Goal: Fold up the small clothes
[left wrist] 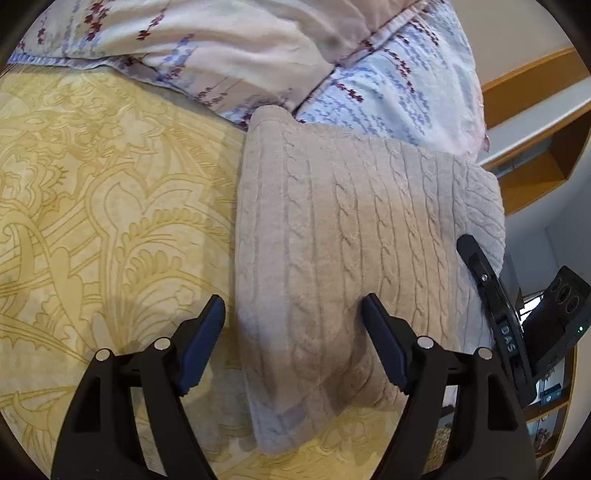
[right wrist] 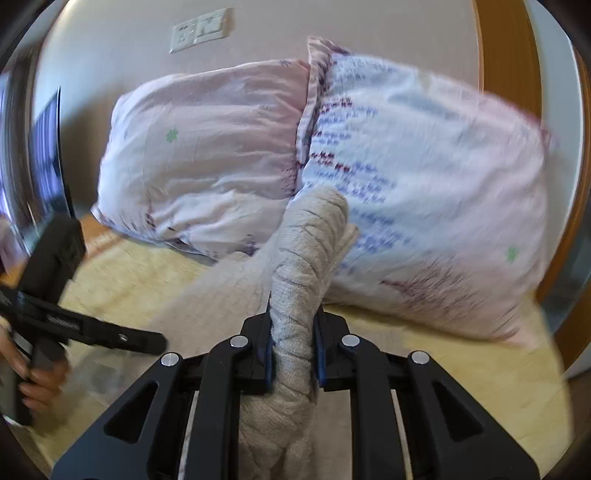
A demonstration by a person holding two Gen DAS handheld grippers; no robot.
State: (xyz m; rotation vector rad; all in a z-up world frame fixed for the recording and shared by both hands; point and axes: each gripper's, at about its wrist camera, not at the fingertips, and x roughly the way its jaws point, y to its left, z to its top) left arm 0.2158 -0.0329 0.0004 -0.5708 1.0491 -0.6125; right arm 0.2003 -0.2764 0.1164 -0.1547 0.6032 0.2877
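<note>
**Right tongs clamped on the knit, left tongs spread**

Right tongs [right wrist: 293, 350] pinch a bunched ridge of one beige cable-knit garment [left wrist: 354, 236], their blue pads pressed against the cloth on both sides. Left tongs [left wrist: 293, 325] stand wide apart just above the same garment, one finger over the knit and the other over the bedspread at 9 o'clock of it; whether the pads touch the cloth cannot be told.

One garment is in view. It lies on the bed, folded into a thick slab, on the yellow patterned bedspread [left wrist: 92, 206]; its far edge at 12 o'clock meets the pillows. In the right wrist view only the gripped ridge and a blurred slope of it show, and its near end is cut off behind the tongs.

Two pillows [right wrist: 207, 147] lean at the head of the bed, pale pink with blue and dark red print; motion blur smears the right one. One wall switch plate [right wrist: 201, 31] sits at 12 o'clock above them, its details unreadable. Wooden shelving [left wrist: 532, 147] at 3 o'clock is cut off by the lens rim.
</note>
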